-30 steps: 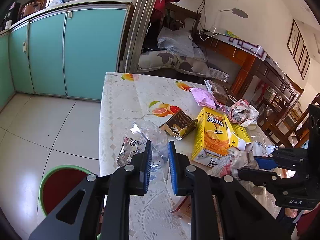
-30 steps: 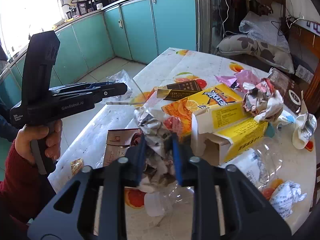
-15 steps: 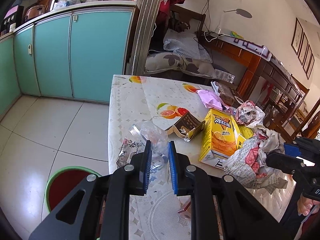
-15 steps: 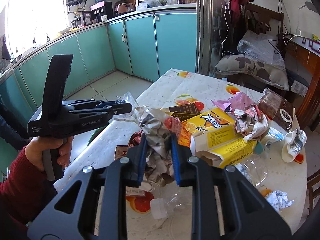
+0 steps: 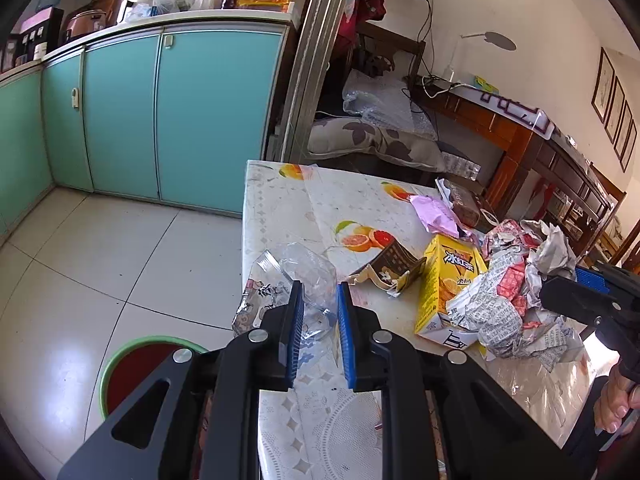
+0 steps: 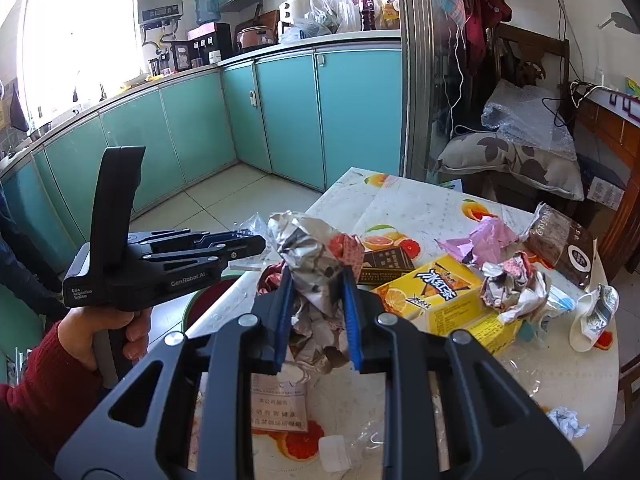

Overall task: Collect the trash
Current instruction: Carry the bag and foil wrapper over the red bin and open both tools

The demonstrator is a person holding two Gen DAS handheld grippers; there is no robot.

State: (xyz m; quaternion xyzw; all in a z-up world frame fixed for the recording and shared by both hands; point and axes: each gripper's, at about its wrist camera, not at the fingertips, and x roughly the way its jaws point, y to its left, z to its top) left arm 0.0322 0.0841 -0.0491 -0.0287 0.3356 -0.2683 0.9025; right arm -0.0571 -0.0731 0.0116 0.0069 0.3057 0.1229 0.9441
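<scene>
My right gripper (image 6: 316,312) pinches the crumpled grey-and-red newspaper ball (image 6: 310,256), now lifted up off the tabletop (image 5: 352,200) near its left edge. My left gripper (image 5: 318,320) waits, fingers slightly apart, empty. The green-rimmed red bin (image 5: 136,364) comes next.

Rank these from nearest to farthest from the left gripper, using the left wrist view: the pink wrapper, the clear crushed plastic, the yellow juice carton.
1. Clear crushed plastic: between the tips of the left gripper.
2. Yellow juice carton: to the right, mid-table.
3. Pink wrapper: farther back, on the right.
</scene>
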